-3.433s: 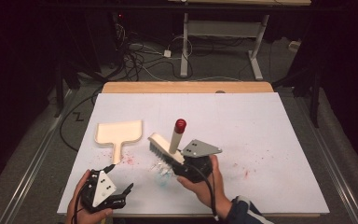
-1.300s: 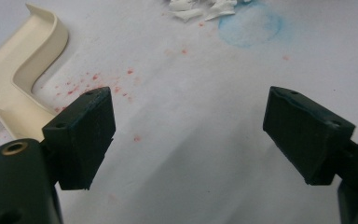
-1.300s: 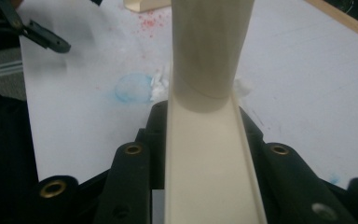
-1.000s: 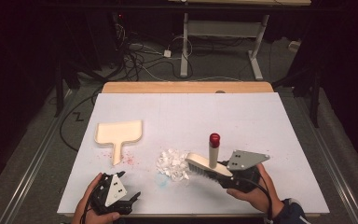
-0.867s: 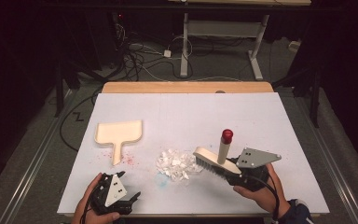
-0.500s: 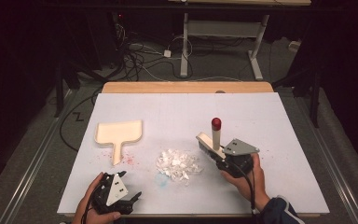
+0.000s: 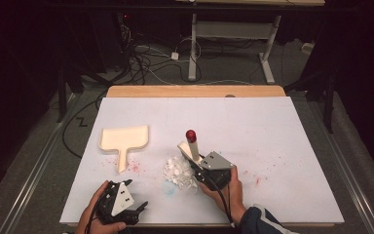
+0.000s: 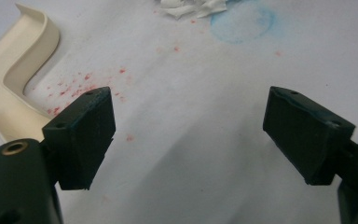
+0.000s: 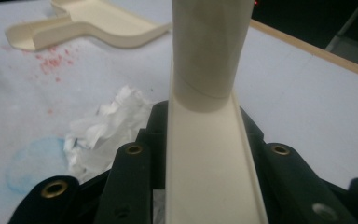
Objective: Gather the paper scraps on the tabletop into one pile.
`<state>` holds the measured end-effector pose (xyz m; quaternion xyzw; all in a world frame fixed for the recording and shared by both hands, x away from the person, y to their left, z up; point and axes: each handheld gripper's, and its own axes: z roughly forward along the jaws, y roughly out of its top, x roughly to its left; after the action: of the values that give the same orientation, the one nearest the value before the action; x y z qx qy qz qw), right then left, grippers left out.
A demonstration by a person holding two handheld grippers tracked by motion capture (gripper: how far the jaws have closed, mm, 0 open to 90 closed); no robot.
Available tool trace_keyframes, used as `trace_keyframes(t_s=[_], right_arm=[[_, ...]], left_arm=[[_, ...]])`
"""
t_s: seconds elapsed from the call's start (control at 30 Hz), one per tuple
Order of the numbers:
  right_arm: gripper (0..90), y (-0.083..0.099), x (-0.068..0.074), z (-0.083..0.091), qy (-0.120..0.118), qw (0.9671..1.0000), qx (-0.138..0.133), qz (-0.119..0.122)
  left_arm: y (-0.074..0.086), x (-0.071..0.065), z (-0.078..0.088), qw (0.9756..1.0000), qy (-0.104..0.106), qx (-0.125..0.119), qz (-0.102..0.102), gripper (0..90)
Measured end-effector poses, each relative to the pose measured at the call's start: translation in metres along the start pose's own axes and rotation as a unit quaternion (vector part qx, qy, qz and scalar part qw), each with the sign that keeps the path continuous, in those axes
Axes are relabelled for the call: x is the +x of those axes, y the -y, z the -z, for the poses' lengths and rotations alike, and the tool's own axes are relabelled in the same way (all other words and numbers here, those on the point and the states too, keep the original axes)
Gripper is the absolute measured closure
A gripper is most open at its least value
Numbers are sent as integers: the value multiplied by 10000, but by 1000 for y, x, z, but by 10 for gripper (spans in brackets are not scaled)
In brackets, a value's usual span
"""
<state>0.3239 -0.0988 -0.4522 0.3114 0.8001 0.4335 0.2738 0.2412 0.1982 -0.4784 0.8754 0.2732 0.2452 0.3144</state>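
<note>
A cream brush with a red-tipped handle (image 7: 191,141) stands tilted at the right edge of a pile of white paper scraps (image 7: 177,172). My right gripper (image 7: 199,167) is shut on the brush's head. In the right gripper view the brush back (image 9: 205,154) runs up between the jaws, with the scraps (image 9: 105,126) just to its left. A cream dustpan (image 7: 124,138) lies flat to the left of the pile. My left gripper (image 7: 140,208) rests open near the front left edge, nothing between its jaws (image 8: 189,126); the dustpan's handle (image 8: 9,79) lies just left of it.
White paper covers the table (image 7: 272,122), with red speckles (image 7: 260,178) and a blue smudge (image 8: 244,21) by the pile. A wooden strip (image 7: 195,91) marks the far edge. Cables and desk legs lie on the floor beyond.
My right gripper has carried the brush left and down, from the open sheet right of the scraps to the pile's right edge. The left gripper has stayed put.
</note>
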Motion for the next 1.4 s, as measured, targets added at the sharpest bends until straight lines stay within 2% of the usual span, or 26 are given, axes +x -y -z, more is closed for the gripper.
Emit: trace_keyframes(t_s=[0.1, 0.27, 0.4, 0.57, 0.63, 0.73, 0.83, 0.93, 1.0, 1.1, 1.17, 1.3, 1.33, 1.4], right_arm=[[682, -4, 0, 2, 17, 10000, -8, 37], [681, -6, -17, 13, 110, 9999, -19, -10], [681, -9, -38, 30, 172, 9998, -88, -29], [681, -10, -67, 56, 121, 9998, -109, -96], [681, -9, -78, 66, 102, 9999, -33, -57], [681, -2, -93, 81, 2, 9998, 32, -179], [681, 7, -104, 96, -21, 9998, 114, -176], [681, 15, -112, 109, -244, 9995, 170, -140], [681, 20, -116, 116, -453, 9985, 309, -85], [680, 27, -116, 125, -836, 9948, 578, 14], [680, 31, -114, 131, -1133, 9905, 782, 16], [680, 40, -113, 138, -1562, 9811, 1137, 63], [680, 42, -114, 139, -1650, 9791, 1189, 40], [680, 44, -118, 139, -1871, 9730, 1339, -162]], left_arm=[[0, -1, 1, 10000, -8, -17, 7, 157], [0, -1, 2, 10000, -26, -36, 28, 157], [0, -1, 2, 10000, -34, -4, 1, 157], [0, -1, 2, 10000, -52, 13, 3, 157], [0, -1, 1, 10000, -69, 31, -9, 157], [0, -1, 1, 10000, -80, 41, -28, 157], [-1, -1, 1, 9999, -108, 72, -56, 157], [-1, -2, 1, 9998, -133, 76, -99, 157], [-2, -3, 1, 9998, -149, 84, -105, 157], [-2, -3, 0, 9997, -169, 106, -111, 157], [-2, -3, -1, 9996, -200, 131, -132, 157], [-3, -3, 0, 9996, -204, 132, -151, 157], [-3, -3, 0, 9996, -209, 124, -145, 157], [-3, -4, -1, 9996, -214, 131, -155, 158]])
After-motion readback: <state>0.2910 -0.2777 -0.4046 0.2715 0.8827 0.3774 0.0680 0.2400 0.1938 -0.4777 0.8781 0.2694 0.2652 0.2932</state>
